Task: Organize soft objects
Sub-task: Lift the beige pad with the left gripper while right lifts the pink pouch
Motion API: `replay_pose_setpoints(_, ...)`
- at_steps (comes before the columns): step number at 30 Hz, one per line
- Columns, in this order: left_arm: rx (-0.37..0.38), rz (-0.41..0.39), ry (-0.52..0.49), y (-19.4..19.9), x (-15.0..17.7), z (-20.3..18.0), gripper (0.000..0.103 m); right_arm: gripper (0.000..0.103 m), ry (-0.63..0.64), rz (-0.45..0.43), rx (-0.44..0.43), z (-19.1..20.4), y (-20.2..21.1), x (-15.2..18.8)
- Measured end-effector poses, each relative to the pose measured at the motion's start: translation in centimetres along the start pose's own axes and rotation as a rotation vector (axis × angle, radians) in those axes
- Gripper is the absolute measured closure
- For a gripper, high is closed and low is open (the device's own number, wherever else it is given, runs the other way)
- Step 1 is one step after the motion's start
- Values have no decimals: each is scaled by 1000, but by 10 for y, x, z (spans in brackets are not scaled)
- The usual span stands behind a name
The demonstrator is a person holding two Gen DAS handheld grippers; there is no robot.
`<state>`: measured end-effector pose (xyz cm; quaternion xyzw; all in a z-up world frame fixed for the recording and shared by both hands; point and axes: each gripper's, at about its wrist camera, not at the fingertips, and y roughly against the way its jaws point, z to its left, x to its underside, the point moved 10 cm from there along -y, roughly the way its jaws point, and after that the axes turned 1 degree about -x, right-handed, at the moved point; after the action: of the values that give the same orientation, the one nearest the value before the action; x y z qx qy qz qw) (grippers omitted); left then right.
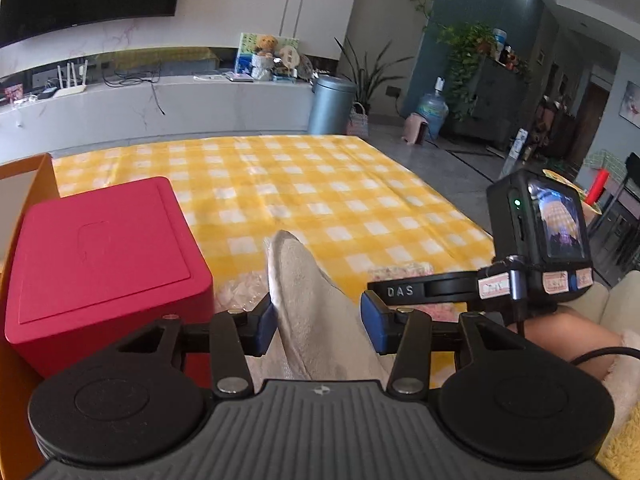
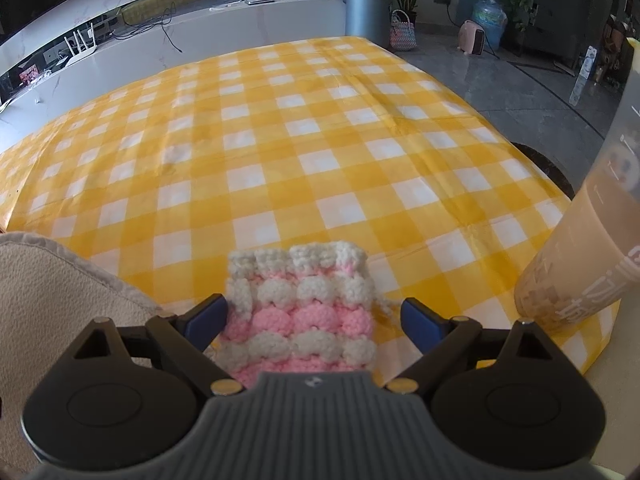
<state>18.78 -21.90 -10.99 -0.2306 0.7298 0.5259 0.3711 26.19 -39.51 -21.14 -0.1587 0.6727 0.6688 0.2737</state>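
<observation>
A beige fleece cloth (image 1: 308, 292) stands bunched up between the fingers of my left gripper (image 1: 320, 326). The jaws are open: a gap shows on the right side, and the left pad (image 1: 266, 326) is right against the fabric. The same cloth lies at the lower left of the right wrist view (image 2: 60, 300). A pink and white crochet piece (image 2: 304, 312) lies flat on the yellow checked tablecloth (image 2: 300, 120). My right gripper (image 2: 314, 320) straddles it with its jaws wide open; the right pad (image 2: 420, 320) is well clear of the yarn.
A red box (image 1: 100, 260) with a closed lid stands just left of the left gripper, against an orange container wall (image 1: 24, 176). Crinkled clear plastic (image 1: 240, 288) lies behind the cloth. A tall cup of milk tea (image 2: 580, 260) stands at the table's right edge. A forearm (image 1: 568, 336) shows at right.
</observation>
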Motion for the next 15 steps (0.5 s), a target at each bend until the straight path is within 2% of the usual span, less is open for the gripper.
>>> replay_pose_setpoints(2,-48,-19,-17,2,-3,1,49,12,-10,7,-8,-1,-1,1)
replay_pose_setpoints(4,-101,-76,-40,10,-9,3,49,12,-20,14,-16,-1,-1,2)
replay_pose_setpoints(6,-78,-101,-55,17,-13,2,49,12,-26,25,-23,-1,-3,2)
replay_pose_setpoints(10,29,-35,-20,10,-8,-4,49,12,-14,36,-24,2,-5,4)
replay_pose_setpoints(11,28,-28,-8,8,-6,-3,49,12,-10,37,-24,2,-5,4)
replay_pose_setpoints(15,-58,-20,22,11,-2,5,49,12,3,67,-26,3,-8,9)
